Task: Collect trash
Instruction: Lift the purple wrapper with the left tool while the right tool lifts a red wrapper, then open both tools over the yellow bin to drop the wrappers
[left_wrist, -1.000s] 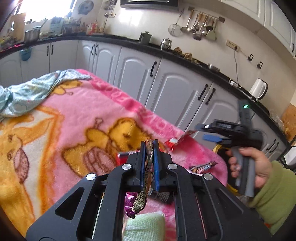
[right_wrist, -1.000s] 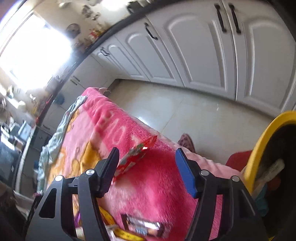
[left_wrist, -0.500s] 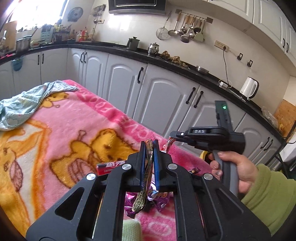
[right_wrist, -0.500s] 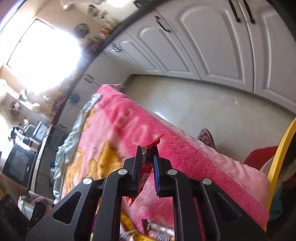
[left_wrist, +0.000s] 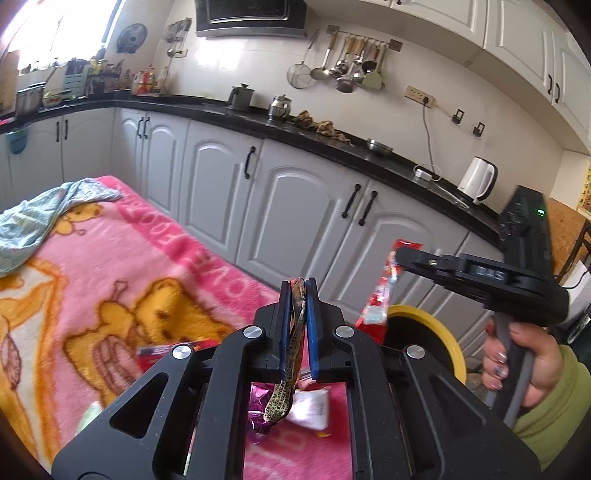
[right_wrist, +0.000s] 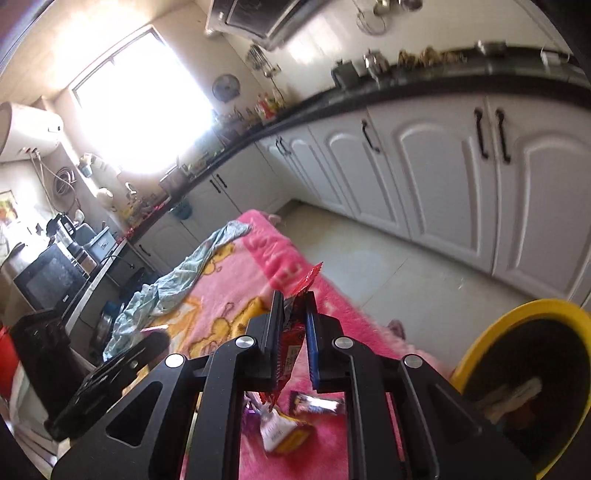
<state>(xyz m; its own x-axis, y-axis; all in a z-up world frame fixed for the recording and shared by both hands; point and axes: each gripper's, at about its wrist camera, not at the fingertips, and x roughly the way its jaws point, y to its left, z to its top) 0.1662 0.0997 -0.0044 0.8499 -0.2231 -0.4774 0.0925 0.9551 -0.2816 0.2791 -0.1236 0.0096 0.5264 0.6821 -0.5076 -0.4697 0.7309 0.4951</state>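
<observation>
Left hand-held gripper (left_wrist: 298, 295): jaws closed tight on a thin, crumpled brown-and-yellow wrapper (left_wrist: 291, 354), which is pinched between the pads and hangs down below them over the pink blanket (left_wrist: 110, 266).

Right hand-held gripper (right_wrist: 293, 314): jaws closed on a red snack wrapper (right_wrist: 295, 332). The wrapper's upper corner sticks out above the pads and its lower end trails beneath them. In the left wrist view the same gripper (left_wrist: 397, 258) is seen ahead and to the right of the left one, gripped by a hand (left_wrist: 524, 354) in a green sleeve, with the red wrapper (left_wrist: 380, 295) dangling from its tip.

Yellow-rimmed bin (right_wrist: 517, 354): to the right of the right gripper and lower, beside the blanket edge; some rubbish lies inside. In the left wrist view its rim (left_wrist: 436, 325) sits just below the dangling red wrapper.

Remaining trash on the blanket, under and just beyond both grippers: a white-and-yellow packet (right_wrist: 280, 432), a dark bar wrapper (right_wrist: 314, 402), a purple foil piece (left_wrist: 260, 402) and a red packet (left_wrist: 173, 350) to the left of the left gripper.

A light blue cloth (left_wrist: 33, 218) lies on the far left end of the blanket.
</observation>
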